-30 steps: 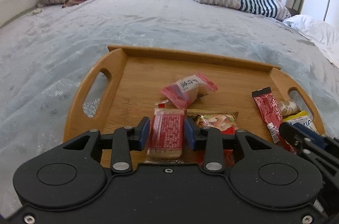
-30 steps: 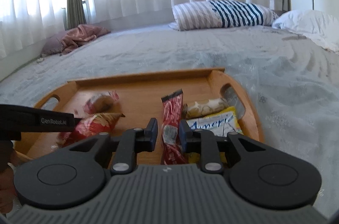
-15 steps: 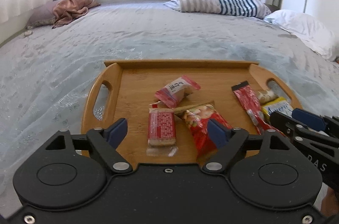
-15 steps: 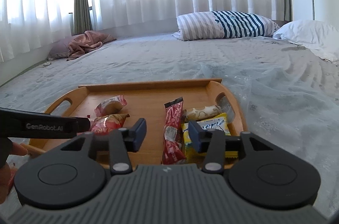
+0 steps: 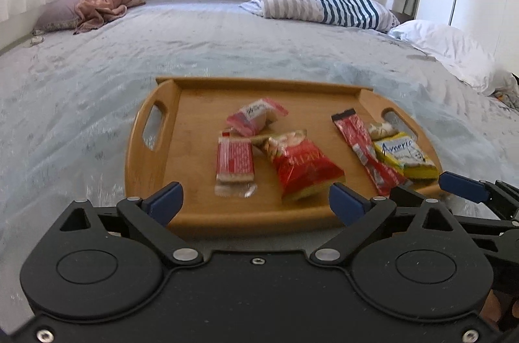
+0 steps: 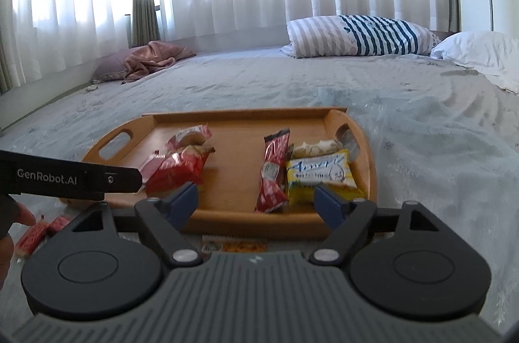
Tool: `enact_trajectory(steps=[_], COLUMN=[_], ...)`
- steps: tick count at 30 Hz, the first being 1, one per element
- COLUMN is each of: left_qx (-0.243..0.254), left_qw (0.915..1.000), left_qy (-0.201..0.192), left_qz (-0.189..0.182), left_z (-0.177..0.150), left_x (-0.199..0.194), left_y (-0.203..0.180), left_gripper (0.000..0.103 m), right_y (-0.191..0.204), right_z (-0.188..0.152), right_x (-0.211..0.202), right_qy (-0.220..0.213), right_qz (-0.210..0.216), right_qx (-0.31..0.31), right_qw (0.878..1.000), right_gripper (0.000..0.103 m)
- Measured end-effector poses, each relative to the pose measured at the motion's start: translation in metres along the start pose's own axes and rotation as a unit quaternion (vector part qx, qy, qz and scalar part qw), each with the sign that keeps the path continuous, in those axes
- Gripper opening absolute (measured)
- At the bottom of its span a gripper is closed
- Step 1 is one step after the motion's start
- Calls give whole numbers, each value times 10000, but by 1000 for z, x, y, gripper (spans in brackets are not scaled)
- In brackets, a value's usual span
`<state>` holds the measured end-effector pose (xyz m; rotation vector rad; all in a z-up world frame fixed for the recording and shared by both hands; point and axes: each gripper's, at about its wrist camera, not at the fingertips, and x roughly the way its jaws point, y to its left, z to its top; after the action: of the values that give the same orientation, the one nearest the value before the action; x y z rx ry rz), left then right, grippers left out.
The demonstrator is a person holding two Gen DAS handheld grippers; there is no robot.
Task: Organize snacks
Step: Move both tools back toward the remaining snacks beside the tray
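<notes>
A wooden tray (image 5: 194,129) lies on the bed with several snacks on it. A red-white wafer pack (image 5: 234,161), a red bag (image 5: 301,168) and a pink packet (image 5: 256,116) sit mid-tray. A long red stick (image 6: 274,168), a yellow packet (image 6: 319,172) and a beige snack (image 6: 316,147) lie at its right end. My left gripper (image 5: 256,198) hovers at the tray's (image 6: 233,116) near edge, jaws opening, nothing between them. My right gripper (image 6: 256,198) stands beside it before the red stick, jaws also opening and empty.
Grey bedspread surrounds the tray. Small red packets (image 6: 35,232) lie on it at the lower left near a hand (image 6: 13,213), and an orange packet (image 6: 240,245) peeks out under my right gripper. A striped pillow (image 5: 324,4), a white pillow (image 5: 454,51) and a pink cloth (image 5: 100,5) lie far back.
Both grippers have let go, the left of the wafer pack, the right of the red stick. Their jaws spread wide and both drew back from the tray; the snacks stayed.
</notes>
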<state>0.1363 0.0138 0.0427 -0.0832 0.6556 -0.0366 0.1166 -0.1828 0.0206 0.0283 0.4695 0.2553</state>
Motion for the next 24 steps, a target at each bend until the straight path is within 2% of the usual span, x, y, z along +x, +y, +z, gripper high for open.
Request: enact_trajectory(steps=[12, 24], left_qx=[243, 426], left_qw=[9996, 9986], left_qy=[-115, -122], left_qz=[18, -298], left_z=[-23, -48], left_x=[-17, -43], left_y=[4, 8], left_gripper=[99, 101], right_y=[-3, -4], right_z=[-18, -35], right_x=[-3, -14], right_qy=[208, 207], right_qz=[29, 366], right_qx=[-67, -47], right_qw=[9998, 9991], right_gripper=[92, 96])
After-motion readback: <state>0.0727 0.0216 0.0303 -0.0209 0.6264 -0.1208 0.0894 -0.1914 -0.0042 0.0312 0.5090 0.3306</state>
